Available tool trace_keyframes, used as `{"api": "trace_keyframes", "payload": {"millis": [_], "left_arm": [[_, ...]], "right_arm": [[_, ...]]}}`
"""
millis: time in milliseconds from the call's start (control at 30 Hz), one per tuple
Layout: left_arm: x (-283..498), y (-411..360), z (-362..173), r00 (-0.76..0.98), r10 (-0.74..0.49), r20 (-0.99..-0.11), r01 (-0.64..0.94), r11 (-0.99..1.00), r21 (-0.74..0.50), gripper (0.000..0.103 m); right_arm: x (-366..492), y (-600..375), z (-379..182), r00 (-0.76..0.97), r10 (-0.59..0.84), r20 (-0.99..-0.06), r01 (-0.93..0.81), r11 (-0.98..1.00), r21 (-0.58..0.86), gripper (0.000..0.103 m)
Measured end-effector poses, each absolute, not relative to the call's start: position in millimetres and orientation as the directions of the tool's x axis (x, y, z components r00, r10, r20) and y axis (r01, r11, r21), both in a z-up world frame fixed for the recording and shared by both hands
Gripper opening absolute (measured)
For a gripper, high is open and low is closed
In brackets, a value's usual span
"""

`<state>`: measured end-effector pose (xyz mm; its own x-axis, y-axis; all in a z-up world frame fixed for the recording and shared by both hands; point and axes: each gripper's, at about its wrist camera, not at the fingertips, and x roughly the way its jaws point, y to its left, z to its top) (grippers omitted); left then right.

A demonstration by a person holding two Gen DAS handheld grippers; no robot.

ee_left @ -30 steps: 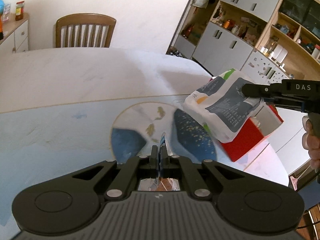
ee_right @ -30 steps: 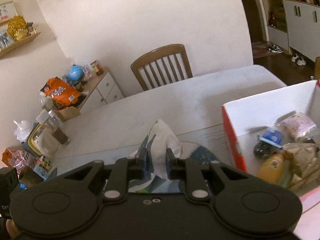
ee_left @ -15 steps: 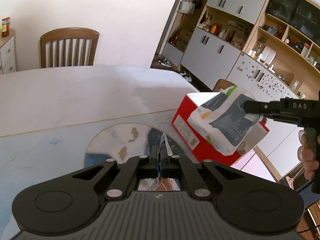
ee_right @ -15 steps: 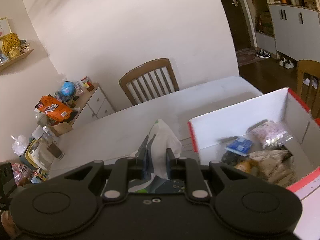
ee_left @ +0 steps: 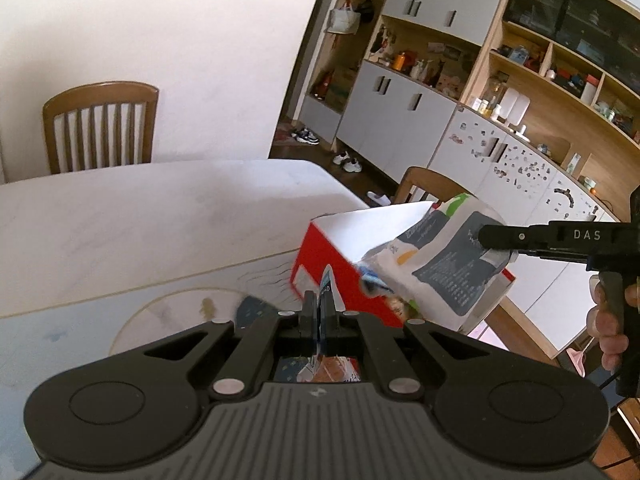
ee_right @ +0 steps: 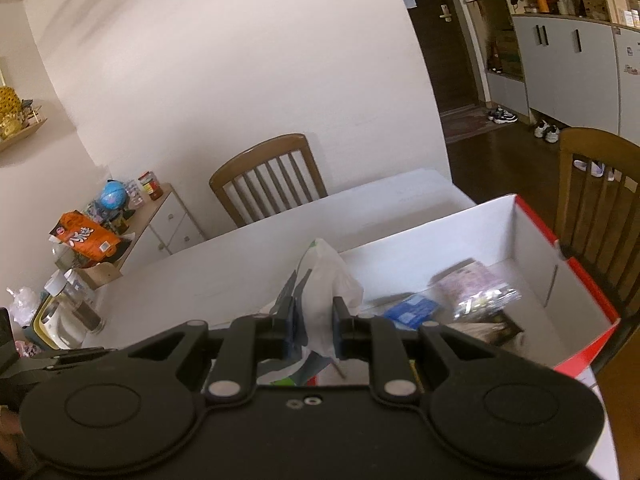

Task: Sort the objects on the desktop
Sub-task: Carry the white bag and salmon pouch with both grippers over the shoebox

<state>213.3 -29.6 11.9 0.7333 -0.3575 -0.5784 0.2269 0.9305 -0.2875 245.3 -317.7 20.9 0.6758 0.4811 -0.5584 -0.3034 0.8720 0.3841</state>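
My right gripper [ee_right: 314, 316] is shut on a white, grey and green tissue pack [ee_right: 324, 280], which hangs over the near corner of the red box [ee_right: 536, 220] with white inner walls. From the left wrist camera the same tissue pack [ee_left: 444, 264] hangs in front of the red box [ee_left: 332, 264], pinched by the right gripper [ee_left: 490, 240] coming in from the right. My left gripper [ee_left: 319, 308] is shut on a thin flat packet [ee_left: 326, 282], whose lower end shows under the jaws. The box holds several packets [ee_right: 468, 292].
A white table [ee_left: 140, 216] carries a round patterned mat [ee_left: 180, 312]. Wooden chairs stand at the far side [ee_right: 268, 180] and beside the box [ee_right: 596, 204]. A sideboard [ee_right: 160, 220] with snacks is at left; cabinets and shelves [ee_left: 500, 92] line the right wall.
Both grippers have carried their loads to the right, toward the red box. The tissue pack now hangs over the box's near corner, and the box interior fills more of the right wrist view.
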Motion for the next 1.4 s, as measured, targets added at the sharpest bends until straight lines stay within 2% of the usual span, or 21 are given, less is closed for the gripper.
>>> {"api": "trace_keyframes", "payload": {"millis": [767,1067,1400], "left_arm": [[258,-124,37,0.752,-0.373,-0.544,0.290,0.928,-0.235,0.000],[281,-154,27,0.733,-0.384,-0.562,0.316,0.923,-0.218,0.000],[307,-179,-3,0.684,-0.377,-0.624,0.325,0.924,-0.202,0.000]], "right_arm": [[271,-414,21,0.708,0.440,-0.553,-0.273,0.892,0.361,0.018],[281,-438,11,0.717,0.400,-0.571,-0.235,0.910,0.343,0.018],[301,-444,-3,0.702,0.391,-0.595,-0.228,0.915,0.332,0.018]]}}
